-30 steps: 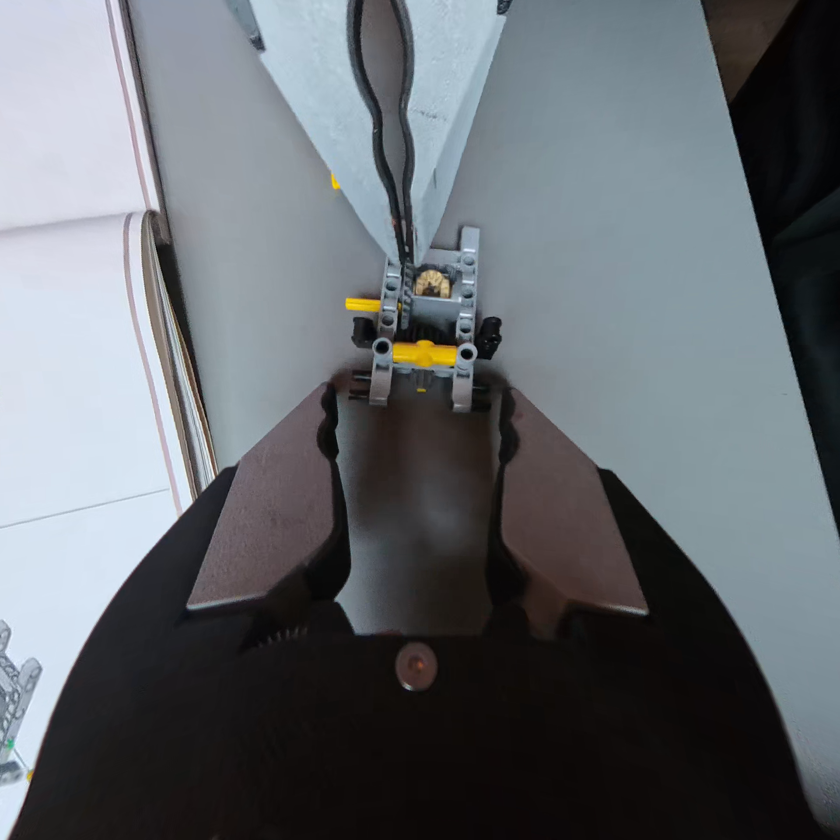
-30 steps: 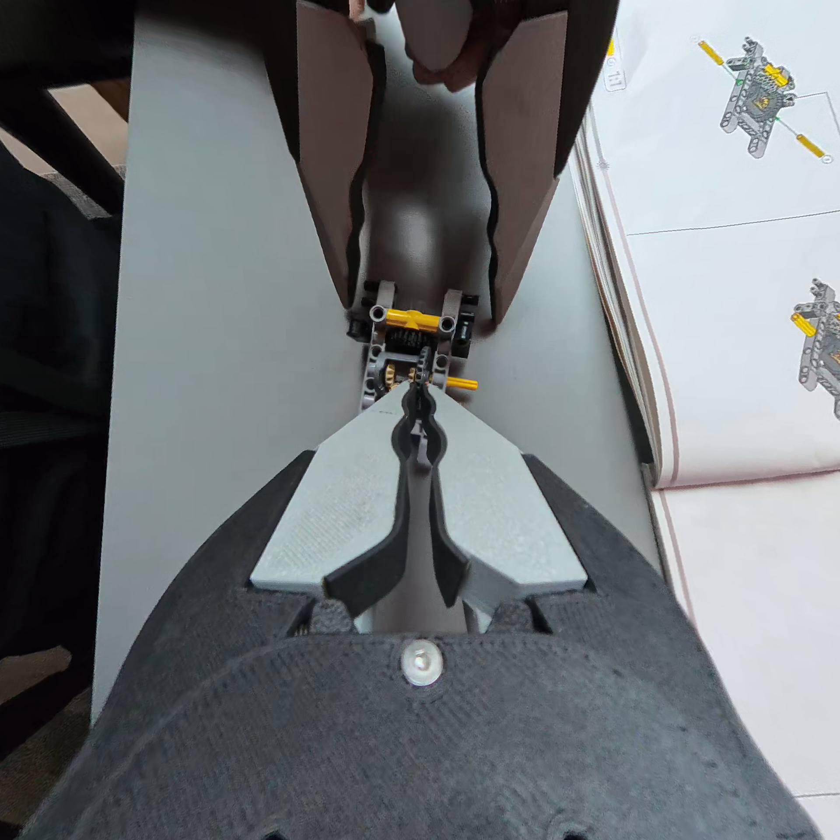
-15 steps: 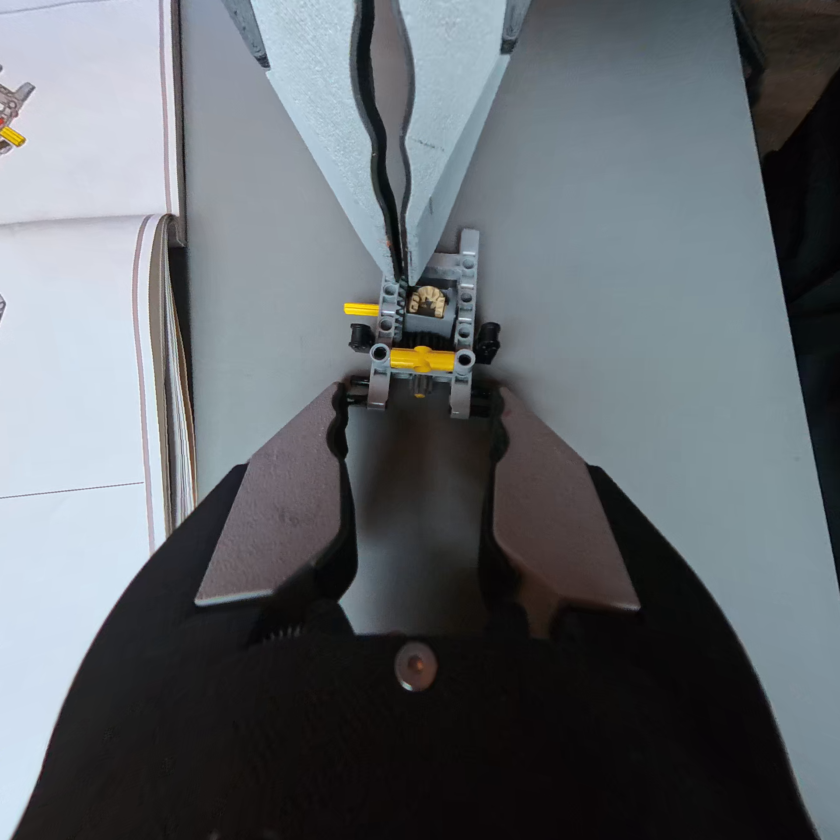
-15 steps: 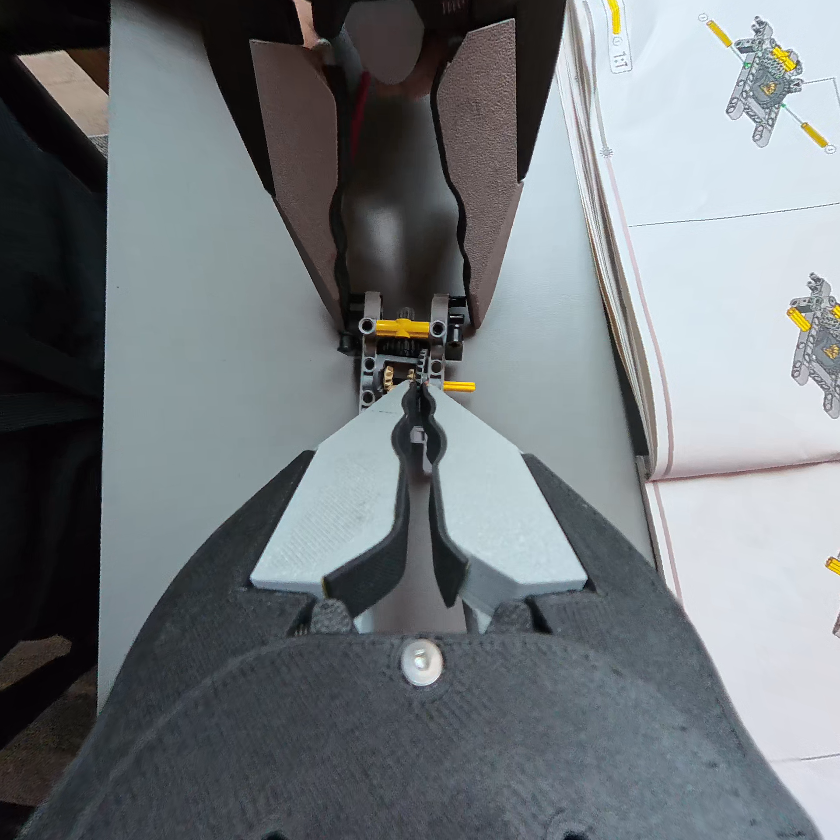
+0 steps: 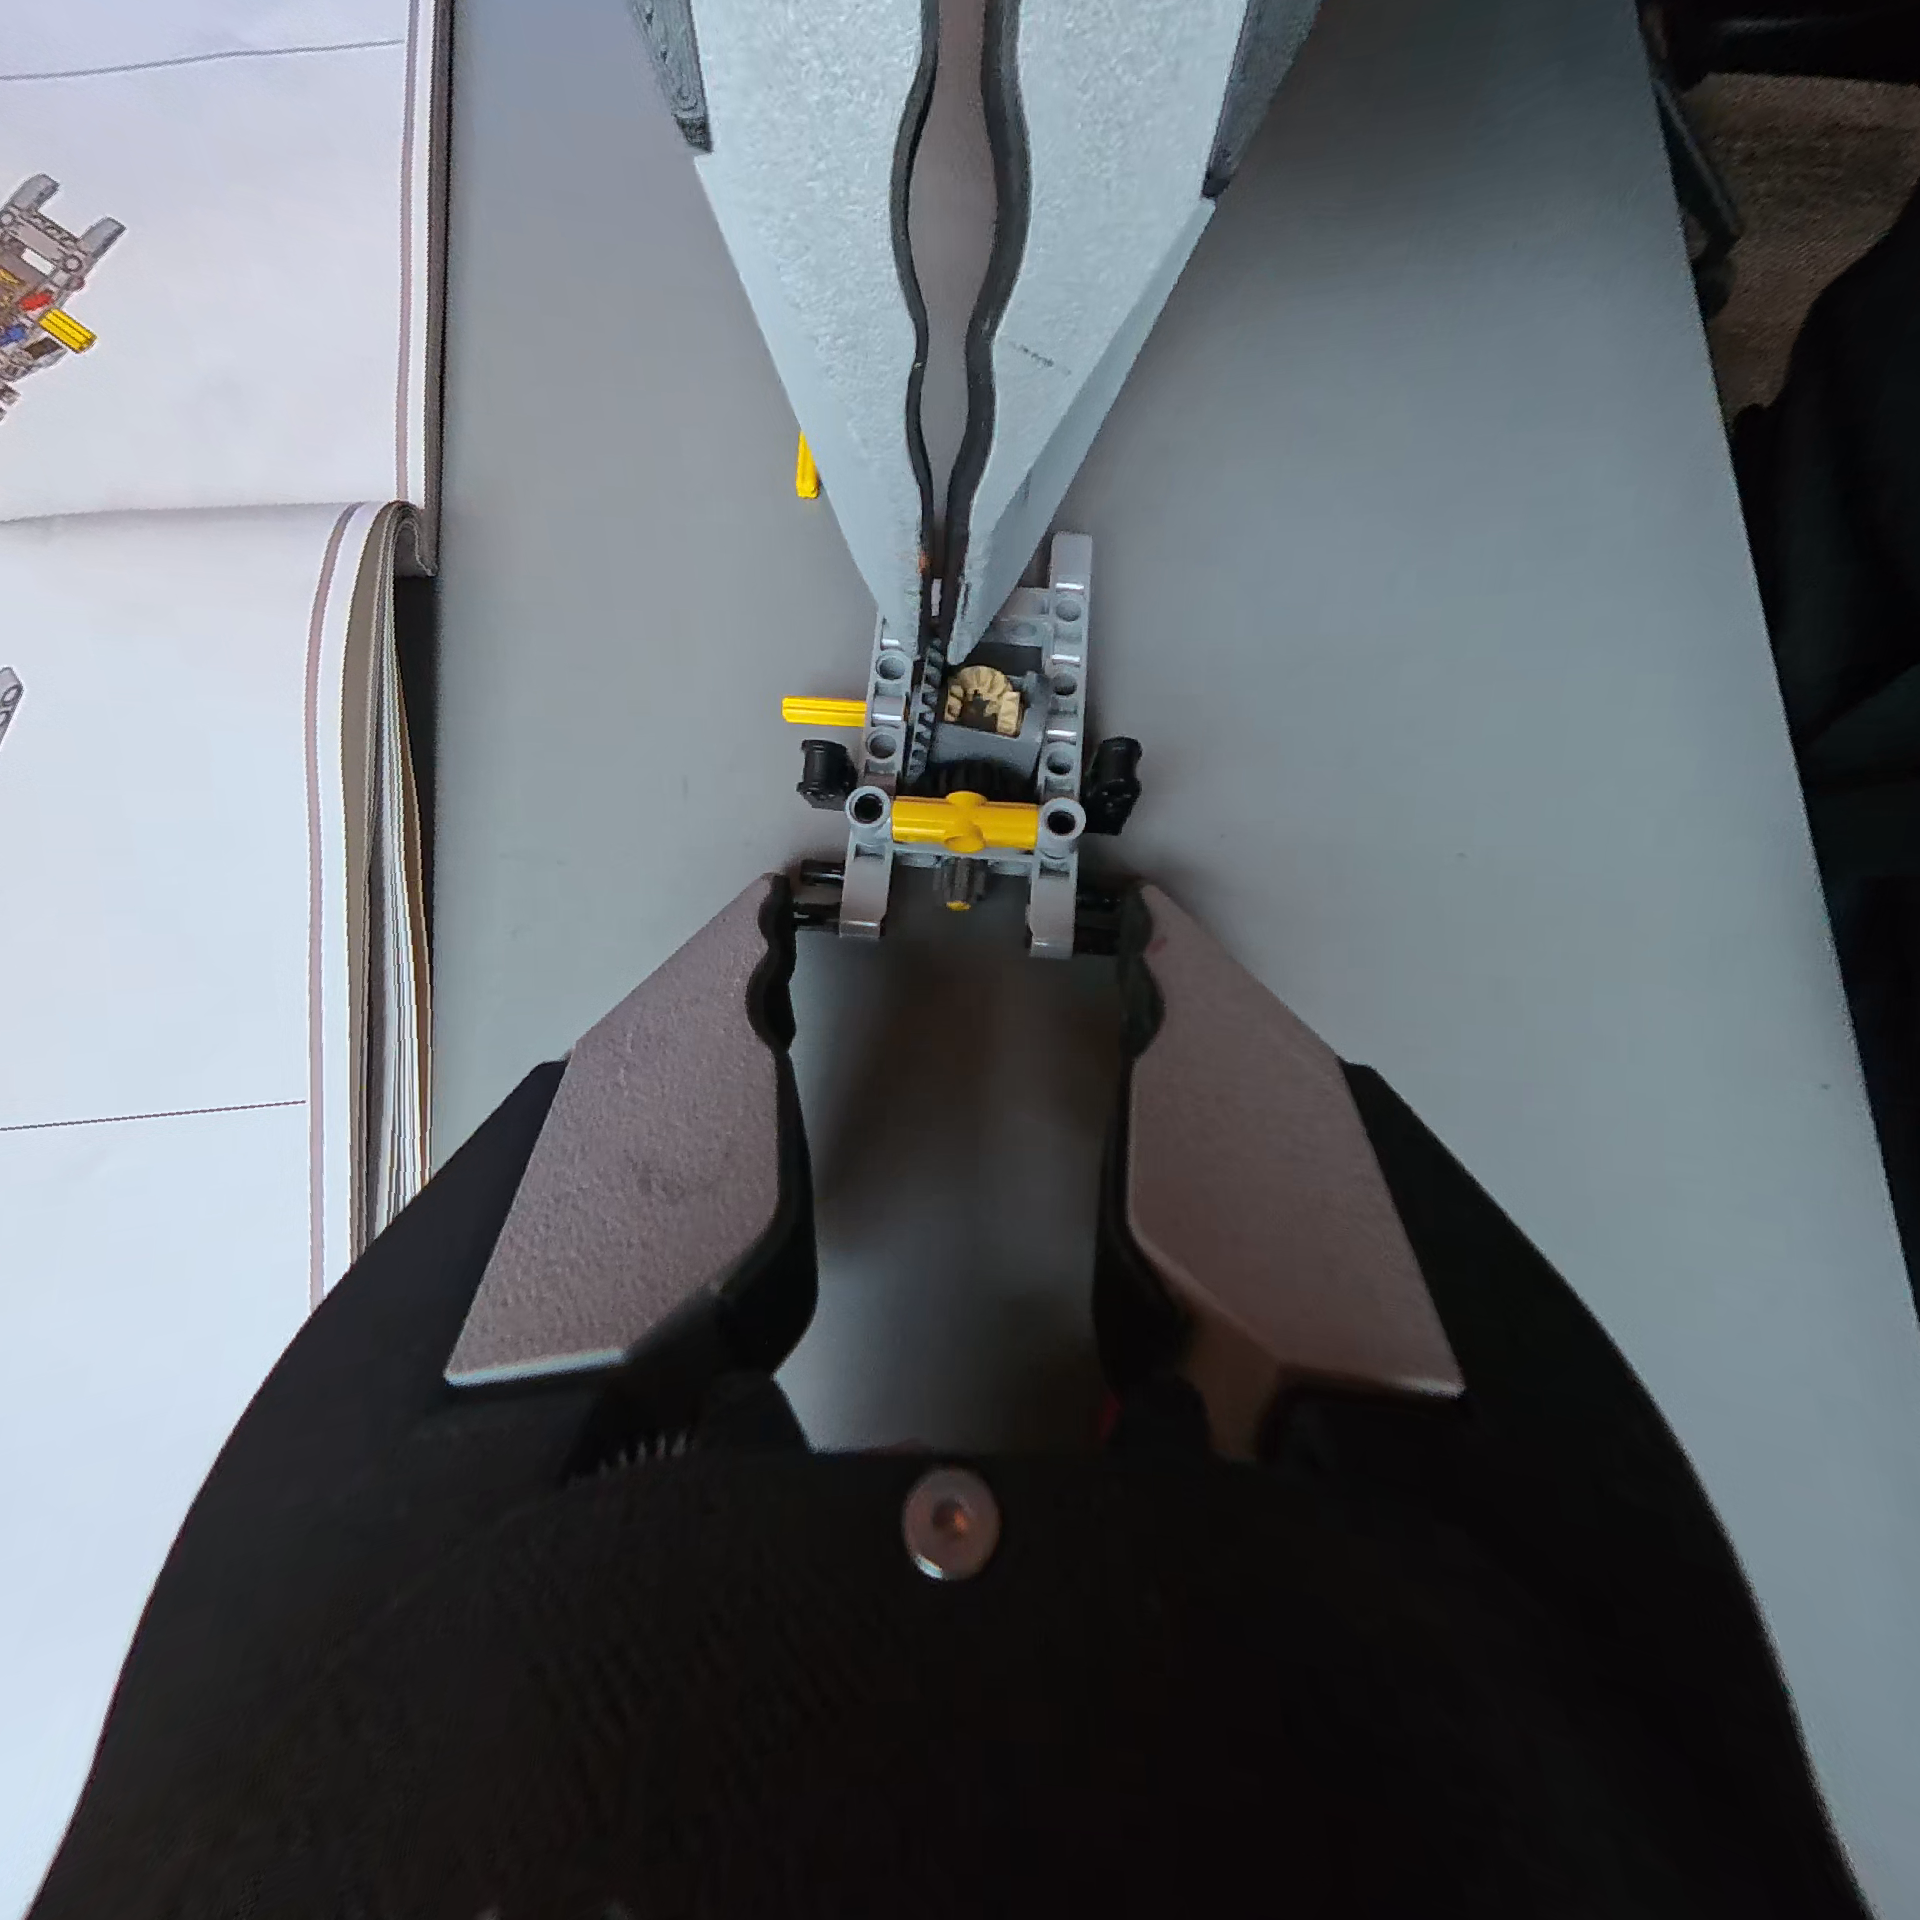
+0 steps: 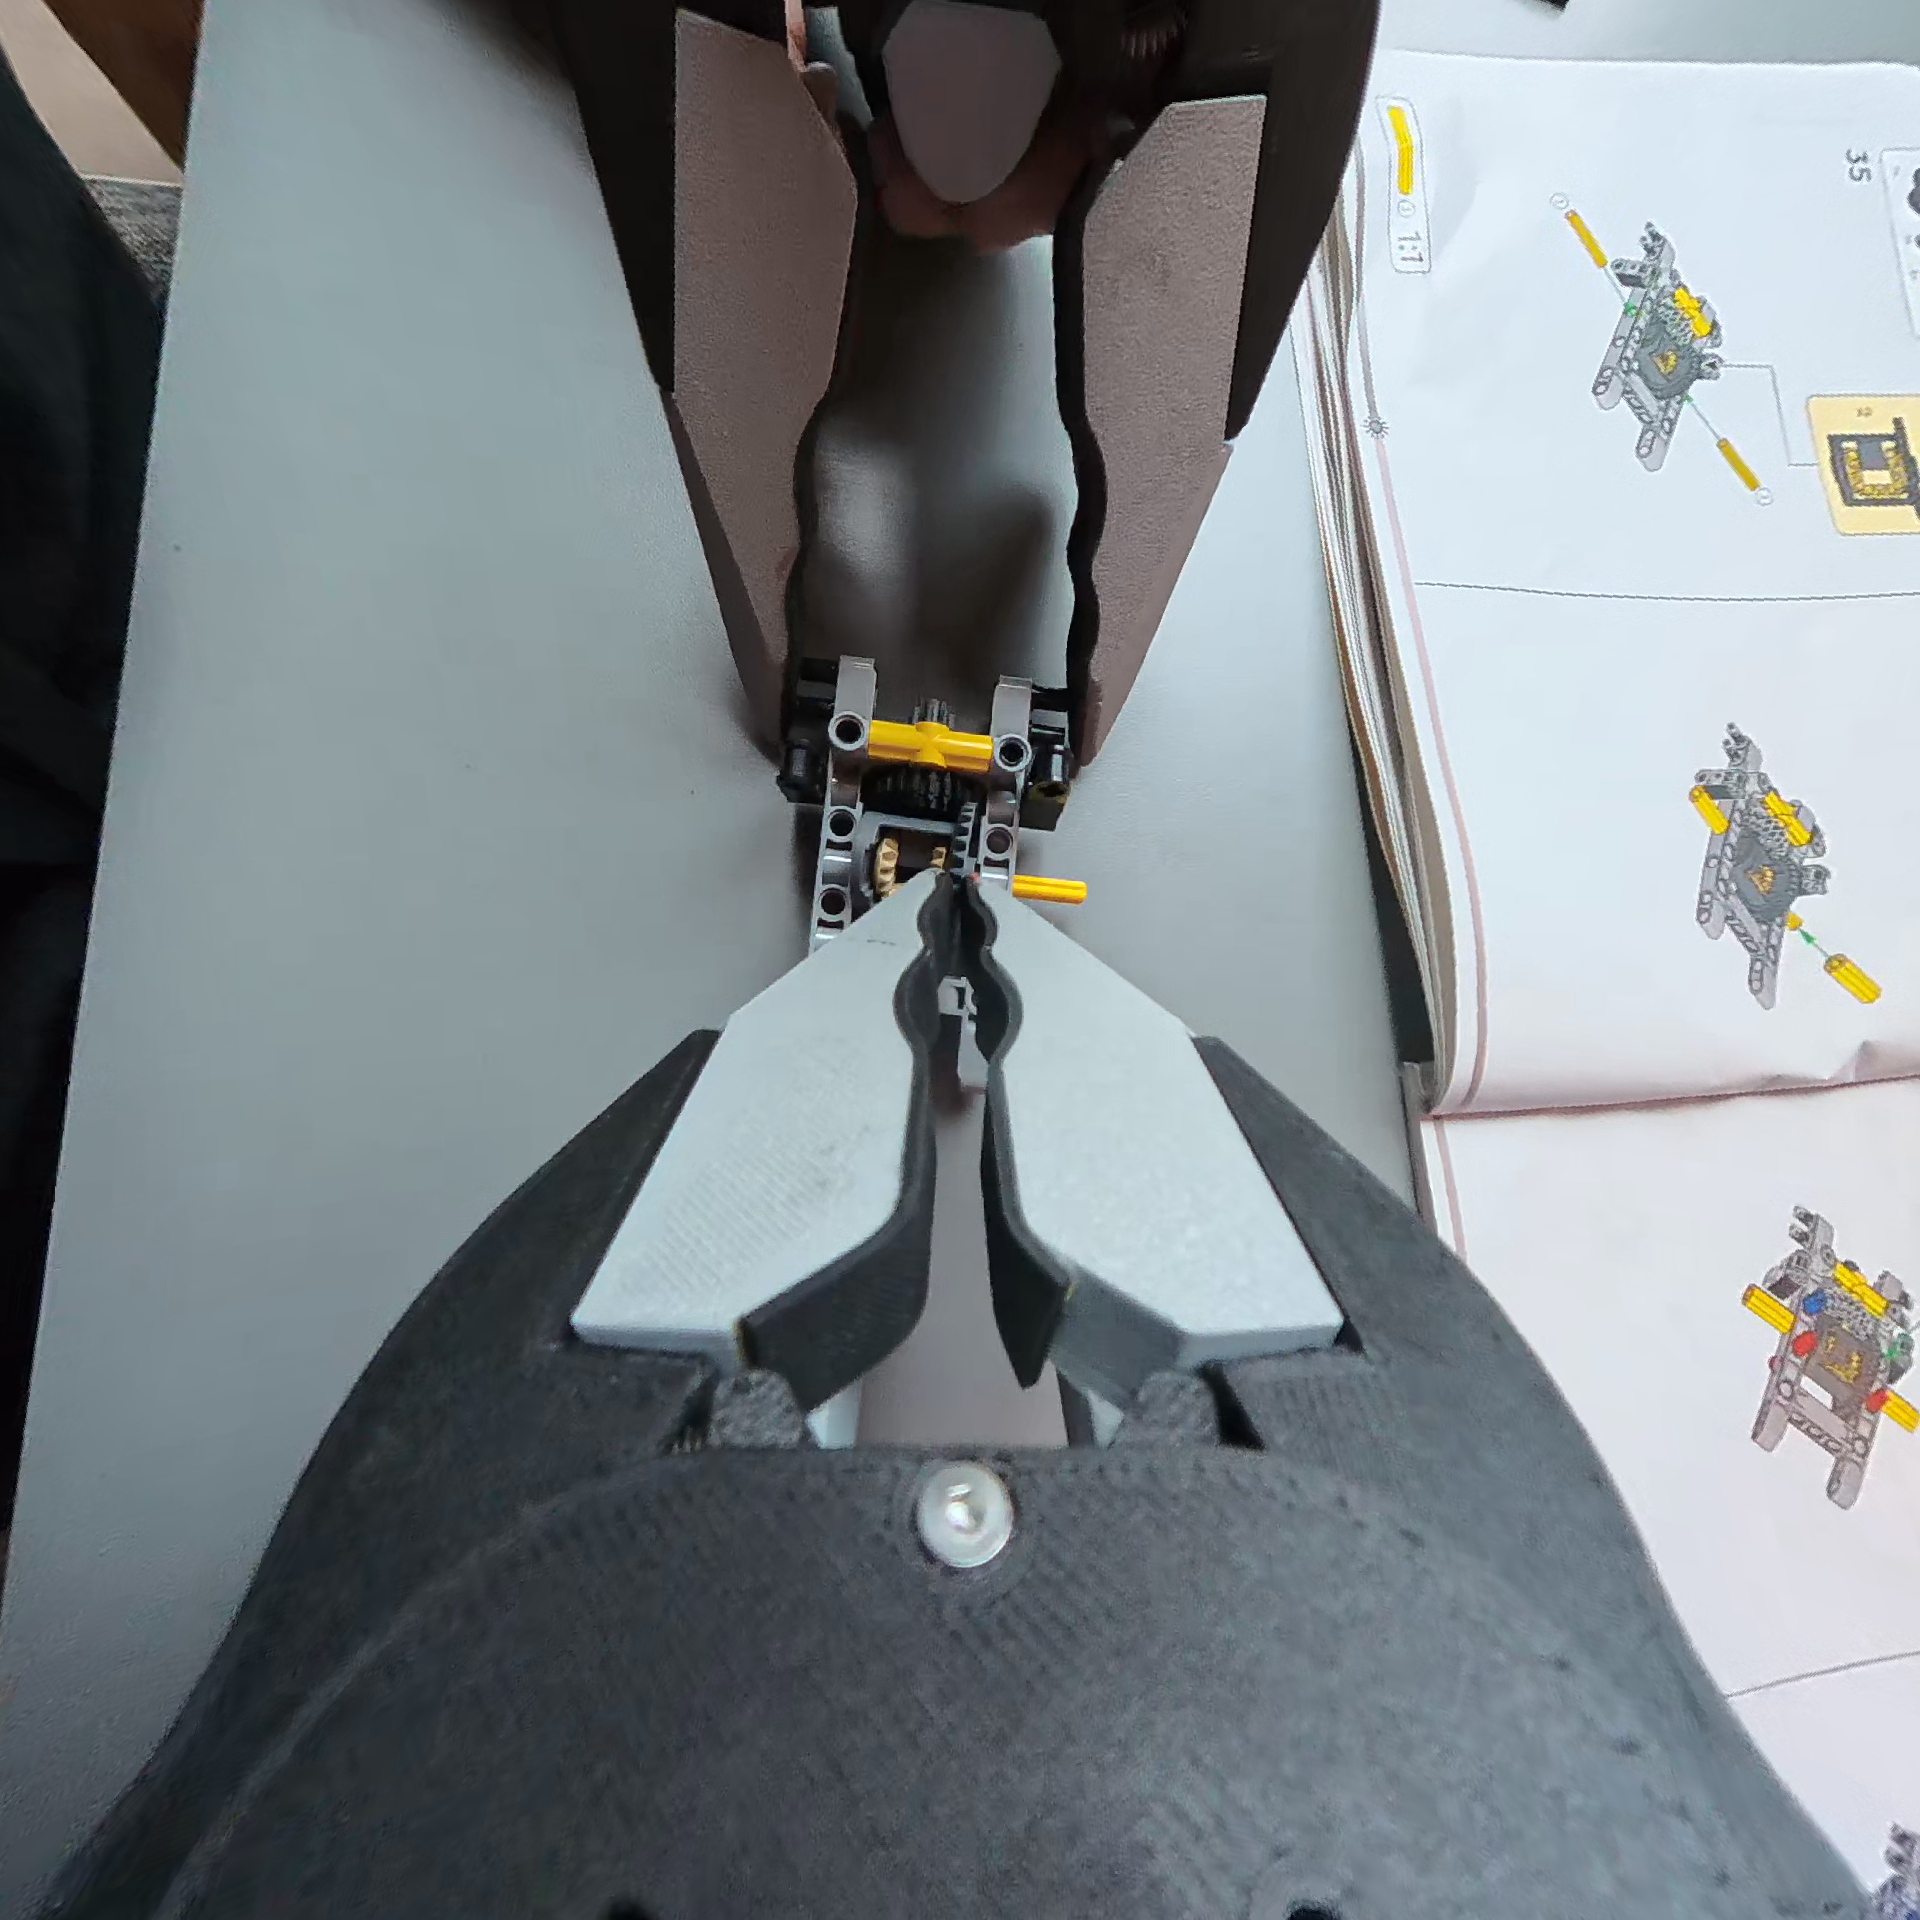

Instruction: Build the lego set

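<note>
Our left gripper (image 5: pixel 961 914) spans the near legs of the frame (image 5: pixel 971 769) on the table (image 5: pixel 1403 727), fingers wide and touching its black side pins, while our right gripper (image 6: pixel 956 894), nearly closed, pinches the far beam, the frame's long axis running straight between us.

**Grey Lego frame flat mid-table**

The Lego assembly (image 5: pixel 971 769) lies flat on the grey table (image 5: pixel 1403 831), midway between its long edges. Grey holed beams frame a tan gear; a yellow cross-piece spans them; a yellow axle (image 5: pixel 824 710) protrudes sideways toward the booklet-side edge.
</note>
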